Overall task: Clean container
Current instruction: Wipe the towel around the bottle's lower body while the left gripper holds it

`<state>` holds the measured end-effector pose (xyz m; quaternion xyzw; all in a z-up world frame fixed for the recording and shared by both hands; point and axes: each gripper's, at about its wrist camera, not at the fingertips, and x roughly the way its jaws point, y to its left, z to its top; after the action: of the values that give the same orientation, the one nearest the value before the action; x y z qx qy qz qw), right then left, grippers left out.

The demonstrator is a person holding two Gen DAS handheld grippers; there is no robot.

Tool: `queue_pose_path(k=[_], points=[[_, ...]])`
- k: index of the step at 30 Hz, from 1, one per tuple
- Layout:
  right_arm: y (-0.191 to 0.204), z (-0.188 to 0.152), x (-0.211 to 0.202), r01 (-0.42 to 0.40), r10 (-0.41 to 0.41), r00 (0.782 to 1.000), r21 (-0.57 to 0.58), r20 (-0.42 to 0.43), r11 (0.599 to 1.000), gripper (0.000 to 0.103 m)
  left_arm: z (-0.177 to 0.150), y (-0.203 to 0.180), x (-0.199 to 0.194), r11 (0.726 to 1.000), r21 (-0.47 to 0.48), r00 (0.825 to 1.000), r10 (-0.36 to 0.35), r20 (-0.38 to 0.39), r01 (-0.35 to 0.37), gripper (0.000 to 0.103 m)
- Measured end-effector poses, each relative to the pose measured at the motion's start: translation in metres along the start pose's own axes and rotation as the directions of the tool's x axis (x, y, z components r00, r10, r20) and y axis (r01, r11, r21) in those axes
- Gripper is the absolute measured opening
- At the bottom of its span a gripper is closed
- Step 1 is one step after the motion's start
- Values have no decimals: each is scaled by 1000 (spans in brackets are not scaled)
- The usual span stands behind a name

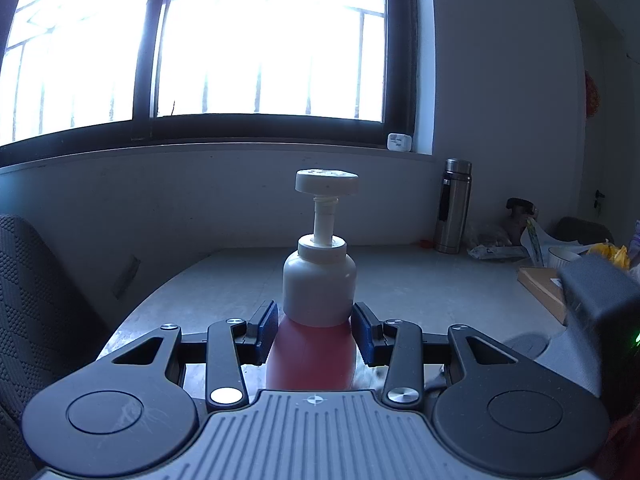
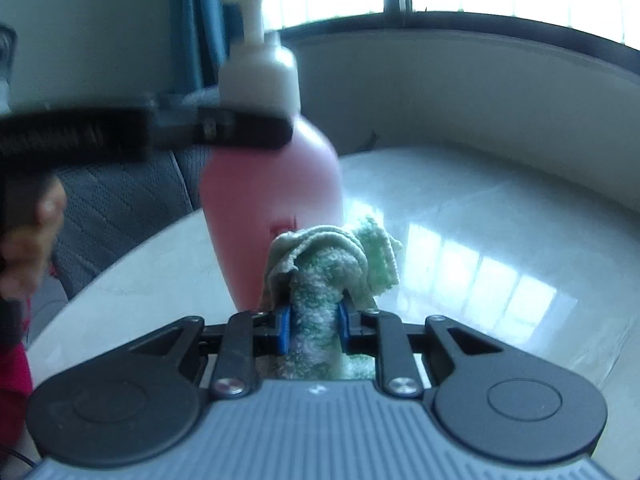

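right wrist view shows the right gripper (image 2: 313, 326) clenched on a green cloth (image 2: 332, 268) pressed to the pink pump bottle (image 2: 272, 184), which the left gripper (image 1: 315, 330) clamps upright on the table (image 2: 480, 220); wiping looks underway, unfinished.

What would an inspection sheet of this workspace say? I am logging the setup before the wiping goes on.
Surface: pale glossy table, window reflections on it.
Job's things: pink pump bottle with white top, upright; green cloth bunched against its lower side.
Clutter: steel thermos, wrappers, cardboard box at the far right edge.
Grippers: left gripper clamps the bottle below its white shoulder; right gripper clamps the cloth.
Cables: nothing seen.
Surroundings: barred window, grey wall, woven chair.
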<state>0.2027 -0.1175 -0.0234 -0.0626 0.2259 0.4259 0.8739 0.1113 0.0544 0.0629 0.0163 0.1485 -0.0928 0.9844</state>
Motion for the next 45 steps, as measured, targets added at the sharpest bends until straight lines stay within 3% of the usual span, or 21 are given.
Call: queue_pose_path(k=[6,12,30,37,45], points=[[-6,19,-21,14,-12,997,-33,72,999,22,0,-2,-1,1000,12,1000,-5,-2,5,43],[-5,29,-21,12,-4,997,-96,82,995,22,-1,0,-2,1000,2,1000,2,-5,-2,43],[-29,1,29,-64,56,994,-83,-92,994,22,0,-1,1,1000,9,1000,12,-12,-12,45],[-24,15,9,-38,40,999,-80,26,996,22,1,-3,2,1000,12,1000,13,-13,-12,45],[-19,23,-11,-13,21,980,-41,197,999,22,2,-6,1,1000,17,1000,15,-15,-15,45]])
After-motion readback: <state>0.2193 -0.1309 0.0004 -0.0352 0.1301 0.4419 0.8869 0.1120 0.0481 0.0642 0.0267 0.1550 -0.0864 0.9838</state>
